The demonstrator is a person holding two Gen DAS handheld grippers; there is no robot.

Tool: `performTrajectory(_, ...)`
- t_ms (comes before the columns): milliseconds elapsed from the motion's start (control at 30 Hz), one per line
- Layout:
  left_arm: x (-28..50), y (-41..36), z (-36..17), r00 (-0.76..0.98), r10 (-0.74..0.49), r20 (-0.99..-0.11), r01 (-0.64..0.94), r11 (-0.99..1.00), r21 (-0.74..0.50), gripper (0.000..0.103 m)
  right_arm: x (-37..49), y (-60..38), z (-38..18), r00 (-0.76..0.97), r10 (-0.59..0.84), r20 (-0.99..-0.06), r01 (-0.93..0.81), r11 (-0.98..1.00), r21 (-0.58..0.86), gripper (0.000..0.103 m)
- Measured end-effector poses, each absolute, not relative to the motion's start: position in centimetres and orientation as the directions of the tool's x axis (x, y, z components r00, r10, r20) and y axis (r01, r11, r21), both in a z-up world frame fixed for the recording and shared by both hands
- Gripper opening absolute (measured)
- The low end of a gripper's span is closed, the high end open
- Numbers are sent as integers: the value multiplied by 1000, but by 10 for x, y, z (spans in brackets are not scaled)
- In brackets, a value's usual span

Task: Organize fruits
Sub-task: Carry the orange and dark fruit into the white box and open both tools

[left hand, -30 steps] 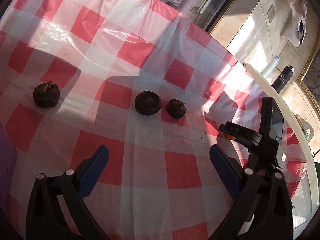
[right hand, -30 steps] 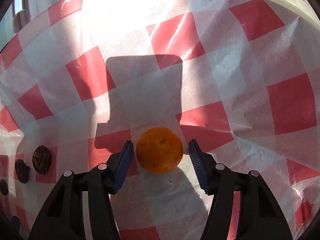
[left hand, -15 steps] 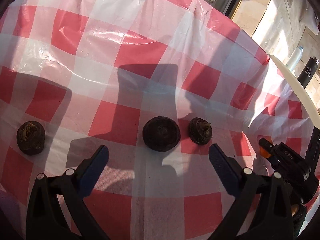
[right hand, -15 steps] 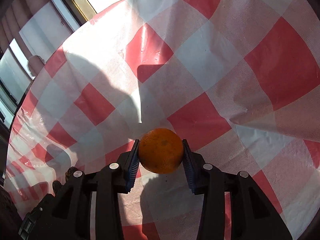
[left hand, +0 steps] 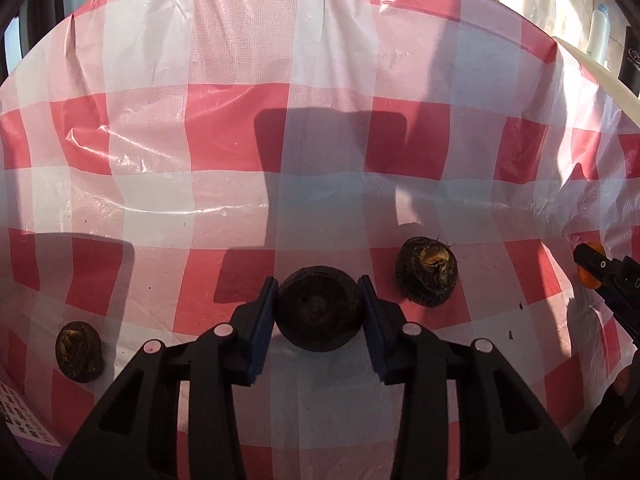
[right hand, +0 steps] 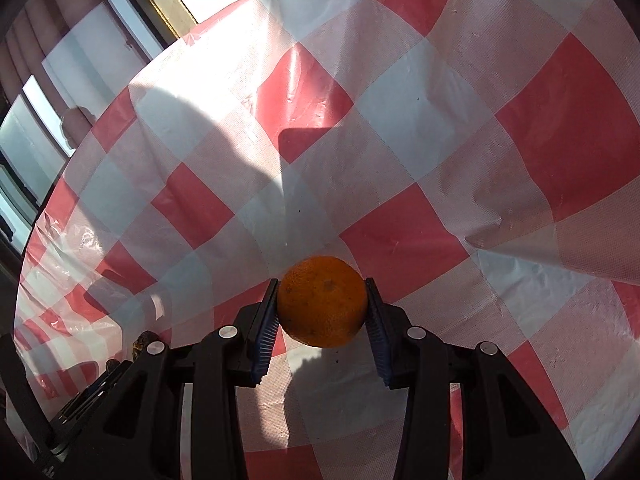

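My left gripper [left hand: 320, 314] is shut on a dark brown round fruit [left hand: 320, 307] that rests on the red-and-white checked tablecloth [left hand: 240, 132]. A second dark fruit [left hand: 427, 271] lies just to its right and a third [left hand: 78, 351] at the far left. My right gripper [right hand: 322, 308] is shut on an orange [right hand: 322, 301] and holds it over the cloth. The right gripper and a sliver of the orange [left hand: 588, 278] show at the left view's right edge.
The table's rounded far edge [left hand: 592, 68] runs at upper right, with a white bottle [left hand: 598, 34] and a dark bottle [left hand: 630, 56] on the floor beyond. Windows [right hand: 48, 120] lie past the table edge in the right view. A printed sheet [left hand: 20, 420] sits at lower left.
My left gripper moved forward and closed on the middle dark fruit. My right gripper closed on the orange and has turned with it.
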State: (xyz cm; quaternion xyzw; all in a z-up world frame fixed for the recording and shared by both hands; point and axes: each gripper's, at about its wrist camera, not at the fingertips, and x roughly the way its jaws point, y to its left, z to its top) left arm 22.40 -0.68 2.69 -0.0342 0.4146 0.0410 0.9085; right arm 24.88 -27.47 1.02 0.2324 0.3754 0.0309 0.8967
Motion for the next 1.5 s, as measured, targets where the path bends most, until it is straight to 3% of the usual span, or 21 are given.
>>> performTrajectory(300,134,-1,65,798,-56,-600,-44,988,-151,40,252,-279,8,714,245,-656,118,881,458,41)
performTrajectory(533,60,0,64,816,-85,-572,-64,970,-235,40,249,-280,10,719,248,-649,115,879,463,41)
performTrajectory(633,34,2,54,829,-100,-550,-56,964,-260,40,239,-283,15,751,262,-606,90,869,487,41)
performTrajectory(767,19,2,34,826,-105,-553,-39,969,-242,40,221,-279,23,773,272,-572,43,878,476,41)
performTrajectory(1000,42,19,21,787,-174,-593,-36,945,-325,40,128,-233,26,779,313,-544,-45,892,450,41)
performTrajectory(1233,49,26,16,768,-151,-622,-67,947,-313,40,47,-202,21,760,304,-574,-14,891,454,41)
performTrajectory(1500,49,27,16,766,-173,-620,-54,943,-330,40,40,-195,18,755,327,-569,-21,879,476,41)
